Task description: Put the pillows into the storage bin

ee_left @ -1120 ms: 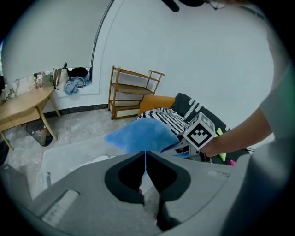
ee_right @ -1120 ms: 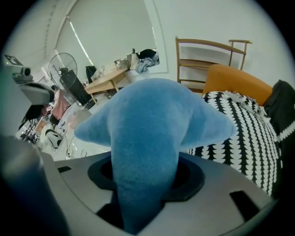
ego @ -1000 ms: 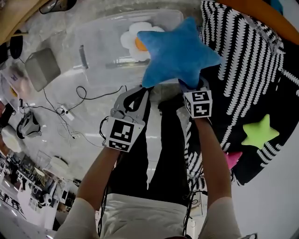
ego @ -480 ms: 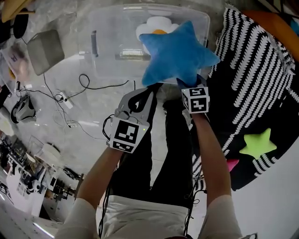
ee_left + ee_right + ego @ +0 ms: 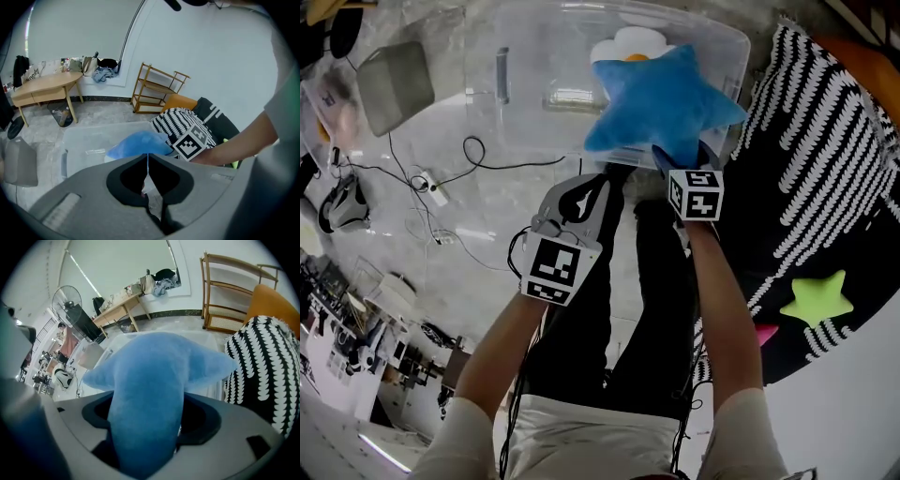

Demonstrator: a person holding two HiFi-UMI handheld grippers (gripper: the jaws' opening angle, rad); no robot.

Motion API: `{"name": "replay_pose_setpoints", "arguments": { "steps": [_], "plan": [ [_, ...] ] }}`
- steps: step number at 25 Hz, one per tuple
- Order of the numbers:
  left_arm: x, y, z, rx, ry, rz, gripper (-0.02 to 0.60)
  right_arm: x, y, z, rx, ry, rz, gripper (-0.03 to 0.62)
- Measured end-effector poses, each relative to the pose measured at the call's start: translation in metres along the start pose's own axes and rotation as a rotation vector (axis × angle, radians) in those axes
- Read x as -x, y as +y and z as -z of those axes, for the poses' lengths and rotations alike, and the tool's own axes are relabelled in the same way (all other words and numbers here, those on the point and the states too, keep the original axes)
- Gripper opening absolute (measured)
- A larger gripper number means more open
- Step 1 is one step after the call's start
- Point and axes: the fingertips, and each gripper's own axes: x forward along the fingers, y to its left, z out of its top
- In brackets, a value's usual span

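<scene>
Step in hand: dropping blue star pillow (image 5: 661,103) into storage bin (image 5: 525,56). Pillow hangs over bin's near rim, beside flower pillow (image 5: 628,42) inside. My R gripper (image 5: 680,164): jaws just been opening, pillow's arm between them, pads seem to touch it. L gripper (image 5: 598,183) closed, empty. Next, I reckon: open fully, pull back clear of bin.

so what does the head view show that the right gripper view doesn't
Head view only: the egg pillow in the bin, a green star on the striped cover, and cables on the floor. Right gripper view only: a fan, a wooden shelf and a table. Both: the blue star, the bin and the striped cover.
</scene>
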Motion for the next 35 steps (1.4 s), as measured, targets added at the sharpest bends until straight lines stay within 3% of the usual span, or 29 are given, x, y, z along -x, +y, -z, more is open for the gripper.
{"name": "replay_pose_setpoints", "arguments": {
  "steps": [2, 5, 8, 20, 28, 35],
  "plan": [
    [0.000, 0.002, -0.001, 0.002, 0.001, 0.004, 0.021, -0.003, 0.003, -0.003, -0.036, -0.015, -0.016, 0.402],
    [0.000, 0.007, 0.001, 0.001, 0.003, 0.010, 0.021, -0.007, 0.015, -0.002, 0.008, -0.001, -0.016, 0.485],
    [-0.001, 0.008, 0.000, 0.004, 0.003, 0.014, 0.021, -0.007, 0.022, 0.007, 0.042, 0.029, -0.024, 0.508],
    [-0.006, -0.018, -0.033, -0.076, 0.016, 0.070, 0.021, 0.036, 0.003, -0.001, -0.018, -0.031, 0.027, 0.511],
    [-0.022, -0.063, -0.048, -0.163, 0.041, 0.140, 0.021, 0.073, -0.016, -0.002, -0.119, -0.112, 0.043, 0.514],
    [-0.032, -0.108, -0.039, -0.244, 0.067, 0.210, 0.021, 0.106, -0.036, 0.025, -0.198, -0.161, 0.085, 0.514]
  ]
}}
